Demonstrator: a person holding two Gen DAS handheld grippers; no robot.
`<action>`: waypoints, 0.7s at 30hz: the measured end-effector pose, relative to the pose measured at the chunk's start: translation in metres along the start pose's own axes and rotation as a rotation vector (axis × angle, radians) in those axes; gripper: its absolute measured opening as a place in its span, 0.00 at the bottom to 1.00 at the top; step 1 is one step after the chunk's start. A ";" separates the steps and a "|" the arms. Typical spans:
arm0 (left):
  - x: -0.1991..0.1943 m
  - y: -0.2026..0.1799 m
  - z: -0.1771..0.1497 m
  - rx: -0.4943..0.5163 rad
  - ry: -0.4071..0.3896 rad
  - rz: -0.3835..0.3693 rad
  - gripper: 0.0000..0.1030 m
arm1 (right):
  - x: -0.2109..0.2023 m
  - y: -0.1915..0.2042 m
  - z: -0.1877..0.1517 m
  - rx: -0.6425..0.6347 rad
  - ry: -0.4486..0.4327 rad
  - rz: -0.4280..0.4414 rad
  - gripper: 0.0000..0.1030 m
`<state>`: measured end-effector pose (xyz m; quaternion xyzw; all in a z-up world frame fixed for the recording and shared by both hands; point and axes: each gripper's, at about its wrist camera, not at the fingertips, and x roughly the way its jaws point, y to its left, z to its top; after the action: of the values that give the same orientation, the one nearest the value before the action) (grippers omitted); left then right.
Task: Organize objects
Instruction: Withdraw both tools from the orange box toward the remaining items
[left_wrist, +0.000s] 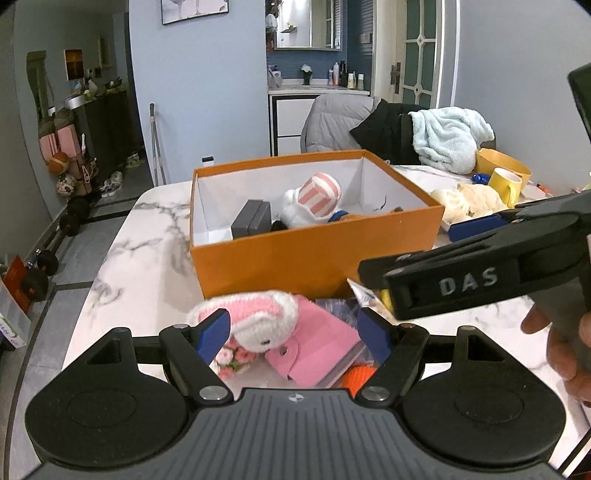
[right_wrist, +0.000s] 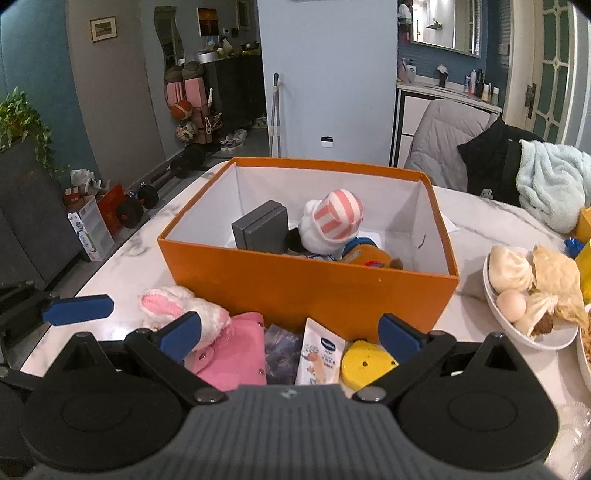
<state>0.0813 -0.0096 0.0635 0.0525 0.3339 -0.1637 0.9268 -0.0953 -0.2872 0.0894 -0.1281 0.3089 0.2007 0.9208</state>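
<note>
Fingers (left_wrist: 216, 334) of the left gripper (left_wrist: 295, 338) stand spread apart, empty, straddling a knitted pink-and-white bunny (left_wrist: 255, 317) that lies on a pink snap pouch (left_wrist: 314, 343). The right gripper (right_wrist: 291, 334) is likewise spread and holds nothing; between its fingers (right_wrist: 183, 332) lie the pouch's edge, a dark purple packet (right_wrist: 282, 350), a white sachet (right_wrist: 319, 354) and a yellow plastic piece (right_wrist: 365, 362). All these rest on the marble surface (left_wrist: 147, 258), just in front of an orange box (right_wrist: 314, 291). Inside the box sit a grey case (right_wrist: 262, 229), a white plush in a pink-striped hat (right_wrist: 332, 225) and an orange-brown toy (right_wrist: 365, 254). To the right of the box stands a white bowl of buns and an egg (right_wrist: 524, 291); farther back, a yellow mug (left_wrist: 504, 184) and a pale blue fleece (left_wrist: 447, 136).
</note>
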 end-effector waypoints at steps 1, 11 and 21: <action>0.001 0.001 -0.003 -0.003 0.001 0.000 0.87 | 0.000 -0.001 -0.002 0.006 0.001 0.003 0.99; 0.004 0.040 -0.028 -0.109 0.005 0.047 0.87 | 0.019 -0.020 -0.040 0.066 0.037 0.022 0.99; 0.016 0.073 -0.037 -0.147 -0.005 0.087 0.87 | 0.037 -0.010 -0.069 0.003 0.004 0.112 0.99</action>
<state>0.0959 0.0625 0.0242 -0.0015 0.3402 -0.0983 0.9352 -0.0991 -0.3099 0.0140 -0.1098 0.3179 0.2513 0.9076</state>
